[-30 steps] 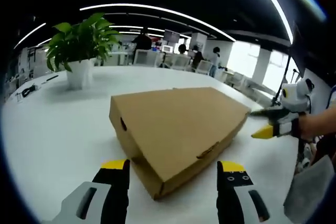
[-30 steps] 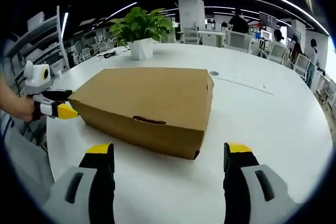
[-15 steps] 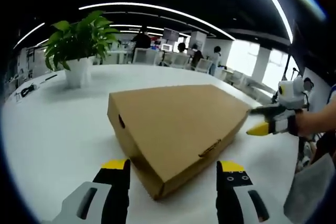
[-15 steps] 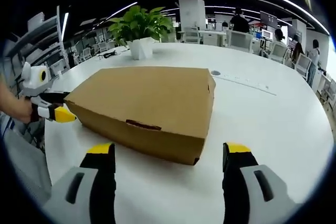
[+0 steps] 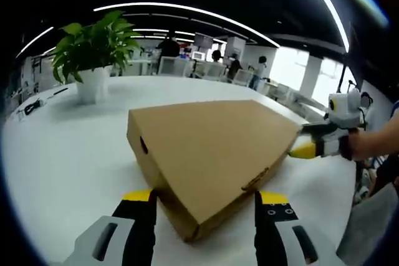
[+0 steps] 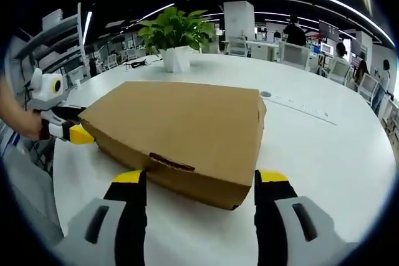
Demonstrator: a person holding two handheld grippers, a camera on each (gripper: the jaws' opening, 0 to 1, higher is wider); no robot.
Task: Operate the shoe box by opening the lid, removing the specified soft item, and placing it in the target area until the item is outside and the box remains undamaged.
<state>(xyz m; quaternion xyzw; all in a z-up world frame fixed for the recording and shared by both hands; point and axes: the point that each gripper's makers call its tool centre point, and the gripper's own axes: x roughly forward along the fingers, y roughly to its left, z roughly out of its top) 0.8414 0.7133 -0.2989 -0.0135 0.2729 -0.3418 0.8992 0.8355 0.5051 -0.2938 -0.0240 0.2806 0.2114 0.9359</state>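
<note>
Shoe box (image 5: 212,147), one, shut, flanked by two open tongs (image 5: 203,199).

The left black, yellow-tipped two-jaw gripper (image 5: 202,207) has its jaws spread wide at a brown cardboard shoe box's (image 5: 212,147) corner. The right matching gripper (image 6: 201,186), jaws likewise apart, straddles the box's front edge; a bare forearm (image 5: 374,144) holds it.

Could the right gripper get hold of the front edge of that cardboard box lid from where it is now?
Probably yes. The right gripper is open, its jaws standing either side of the shoe box front edge, and nothing lies between them on the table.
</note>
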